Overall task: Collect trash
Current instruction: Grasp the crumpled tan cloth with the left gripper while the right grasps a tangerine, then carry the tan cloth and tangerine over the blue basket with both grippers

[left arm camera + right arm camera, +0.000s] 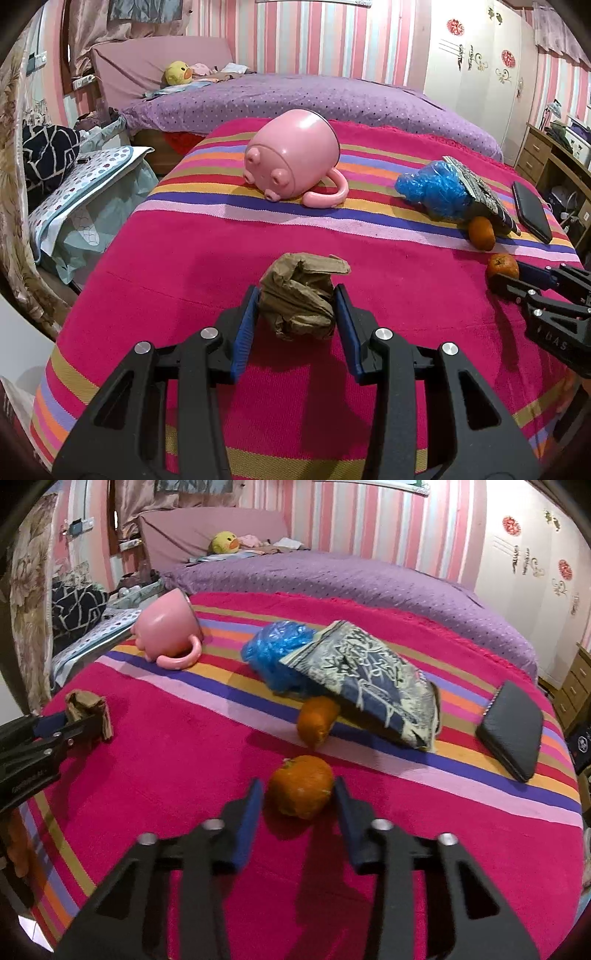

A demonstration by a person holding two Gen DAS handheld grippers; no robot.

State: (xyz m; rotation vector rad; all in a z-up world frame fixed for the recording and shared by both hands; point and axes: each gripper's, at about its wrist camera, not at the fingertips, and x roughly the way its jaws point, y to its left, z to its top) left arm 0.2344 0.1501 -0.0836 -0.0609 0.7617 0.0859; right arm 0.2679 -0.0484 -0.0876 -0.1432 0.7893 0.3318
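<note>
Left hand-held gripper (297,295): jaws spread, pads either side of a crumpled brown paper wad (301,297) on the striped blanket (184,266), touching or nearly so; no firm grip visible. Right hand-held gripper (298,788): jaws spread around an orange (300,785), well right of the wad. Beyond the wad: second orange (317,716), patterned packet (364,679), blue plastic bag (275,648), tipped pink mug (291,158).
</note>
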